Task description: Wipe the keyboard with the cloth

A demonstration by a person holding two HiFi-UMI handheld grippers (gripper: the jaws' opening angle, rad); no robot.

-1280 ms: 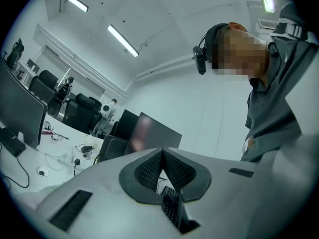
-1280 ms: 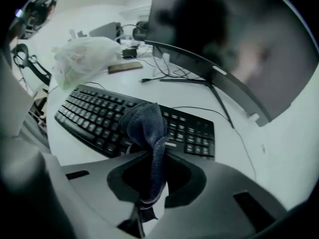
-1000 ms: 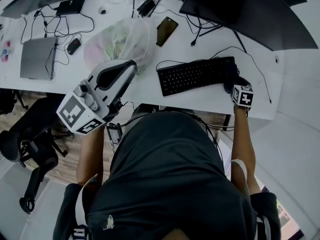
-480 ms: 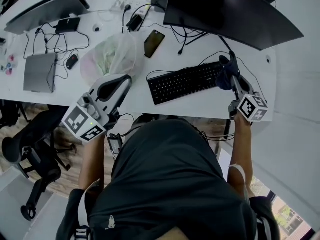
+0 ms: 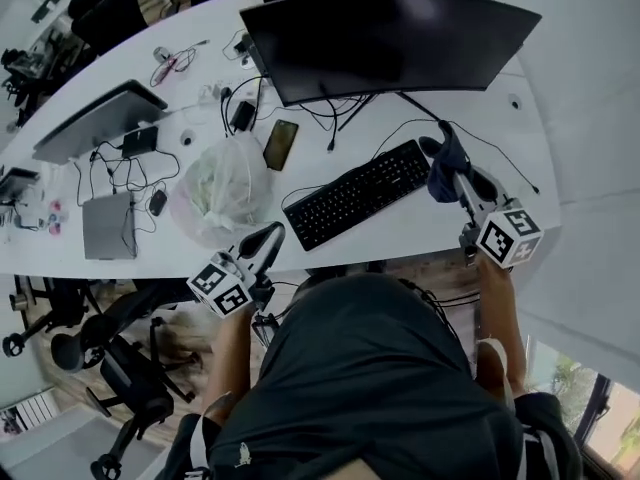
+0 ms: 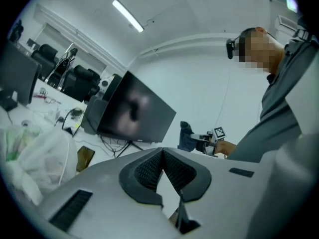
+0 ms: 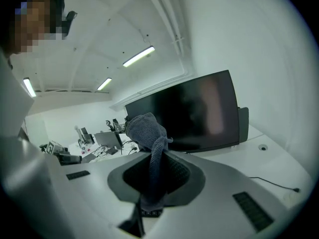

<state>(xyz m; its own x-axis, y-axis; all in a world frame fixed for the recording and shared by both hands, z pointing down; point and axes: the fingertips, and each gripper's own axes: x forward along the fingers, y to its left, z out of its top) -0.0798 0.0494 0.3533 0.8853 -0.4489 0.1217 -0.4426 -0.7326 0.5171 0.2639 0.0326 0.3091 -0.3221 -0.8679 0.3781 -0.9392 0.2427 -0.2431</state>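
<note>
A black keyboard (image 5: 355,196) lies slanted on the white desk (image 5: 420,233) in front of a large dark monitor (image 5: 390,38). My right gripper (image 5: 457,180) is shut on a dark blue cloth (image 5: 441,171), which hangs just off the keyboard's right end. In the right gripper view the cloth (image 7: 148,138) bunches above the jaws and a strip of it runs down between them; the right gripper (image 7: 154,156) tilts up toward the monitor (image 7: 194,111). My left gripper (image 5: 270,238) sits at the desk's front edge, left of the keyboard. The left gripper (image 6: 162,152) is shut with nothing in it.
A clear plastic bag (image 5: 218,190) with stuff inside sits left of the keyboard, with a phone (image 5: 281,144) behind it. A closed laptop (image 5: 108,225), cables (image 5: 120,168) and a second screen (image 5: 95,120) fill the desk's left. Office chairs (image 5: 120,368) stand below left.
The right gripper has lifted the cloth off the keyboard's right end and holds it raised beside it. The left gripper has drawn back to the desk's front edge. The head view has shifted.
</note>
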